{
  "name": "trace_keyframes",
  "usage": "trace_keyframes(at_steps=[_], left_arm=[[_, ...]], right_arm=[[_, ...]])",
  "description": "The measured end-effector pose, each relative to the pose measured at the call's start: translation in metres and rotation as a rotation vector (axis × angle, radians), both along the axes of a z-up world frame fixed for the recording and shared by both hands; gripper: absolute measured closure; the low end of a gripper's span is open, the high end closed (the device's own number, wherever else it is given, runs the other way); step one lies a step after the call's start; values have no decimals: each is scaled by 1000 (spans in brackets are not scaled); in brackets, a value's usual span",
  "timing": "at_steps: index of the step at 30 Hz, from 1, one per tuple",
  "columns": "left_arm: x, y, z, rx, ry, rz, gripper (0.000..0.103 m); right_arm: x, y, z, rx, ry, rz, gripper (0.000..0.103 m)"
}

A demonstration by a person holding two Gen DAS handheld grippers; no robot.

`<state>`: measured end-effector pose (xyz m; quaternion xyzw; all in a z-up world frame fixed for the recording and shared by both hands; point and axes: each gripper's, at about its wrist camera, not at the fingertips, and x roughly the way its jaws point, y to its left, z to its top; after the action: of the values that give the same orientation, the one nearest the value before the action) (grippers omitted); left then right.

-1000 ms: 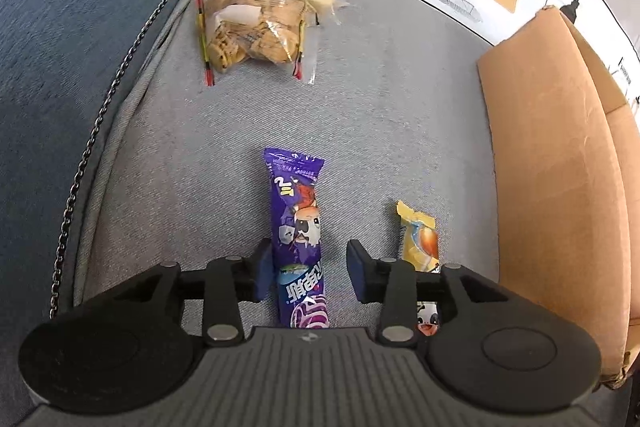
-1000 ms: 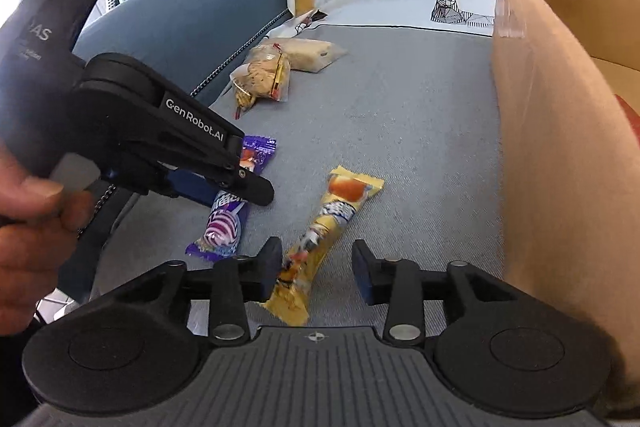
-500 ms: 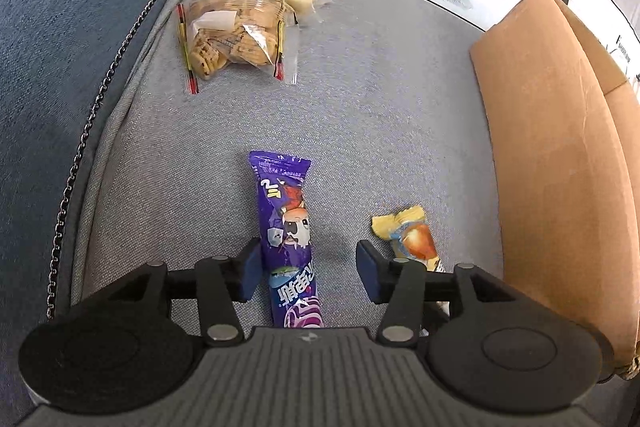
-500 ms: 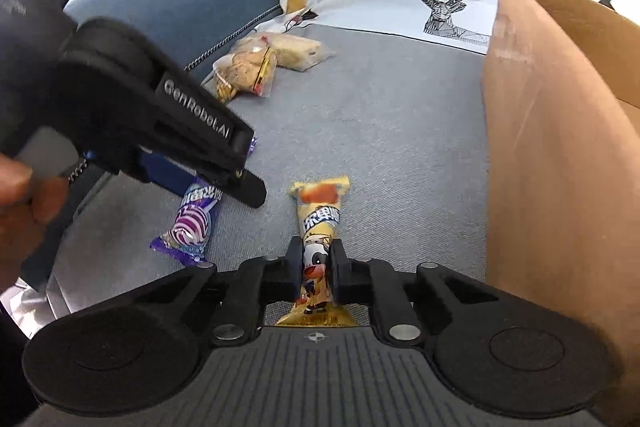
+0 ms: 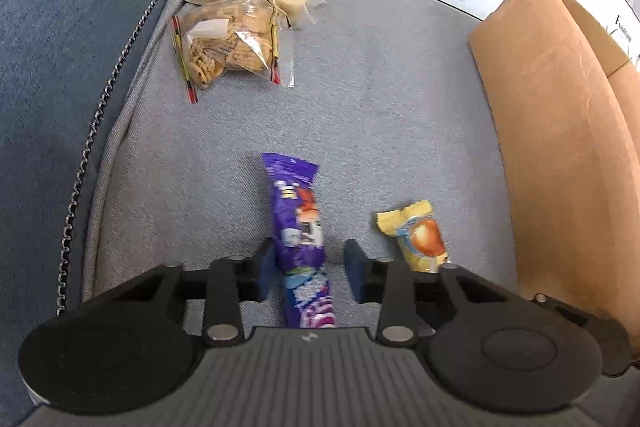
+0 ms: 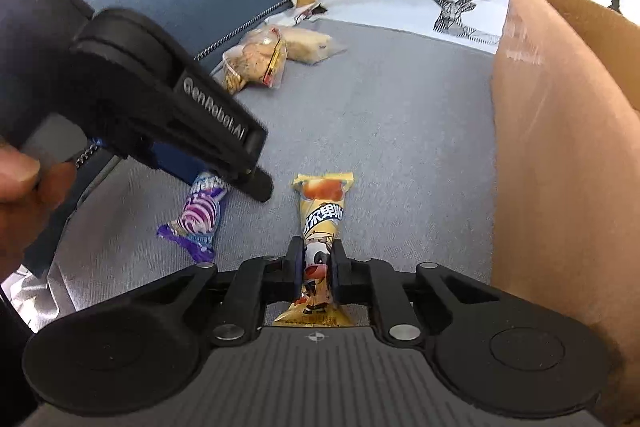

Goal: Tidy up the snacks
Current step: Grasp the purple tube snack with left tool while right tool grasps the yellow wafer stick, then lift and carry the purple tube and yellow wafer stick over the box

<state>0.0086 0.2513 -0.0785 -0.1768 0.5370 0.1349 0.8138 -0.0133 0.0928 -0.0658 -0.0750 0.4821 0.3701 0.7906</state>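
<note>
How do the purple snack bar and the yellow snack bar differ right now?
The yellow snack bar is clamped in the right gripper, jaws shut on it; the purple snack bar lies between the left gripper's open jaws, unclamped. The yellow one lies nearer the cardboard box. Both are long wrapped sticks on the grey cushion.

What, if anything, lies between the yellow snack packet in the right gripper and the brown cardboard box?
Nothing visible: only bare grey cushion separates the yellow snack packet, clamped by the right gripper, from the brown cardboard box on its right.
</note>
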Motion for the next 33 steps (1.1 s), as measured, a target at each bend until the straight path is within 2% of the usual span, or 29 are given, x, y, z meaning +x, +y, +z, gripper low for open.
trace_keyframes(at_steps=[1, 2, 4, 14, 26, 33], left_arm=[[0, 1, 0, -4, -2, 3, 77], [0, 2, 0, -10, -4, 6, 79], [-1, 3, 0, -15, -6, 11, 79], [-3, 6, 3, -17, -26, 32, 83], [-16, 9, 33, -46, -210, 124, 84], [-31, 8, 57, -41, -353, 159, 84]], right_arm=[[1, 0, 0, 3, 3, -1, 90], [1, -1, -1, 3, 13, 1, 89], [2, 0, -4, -7, 33, 9, 89], [-1, 2, -4, -9, 15, 12, 90], [-5, -13, 15, 78, -61, -19, 90], [-11, -25, 41, 158, -159, -10, 90]])
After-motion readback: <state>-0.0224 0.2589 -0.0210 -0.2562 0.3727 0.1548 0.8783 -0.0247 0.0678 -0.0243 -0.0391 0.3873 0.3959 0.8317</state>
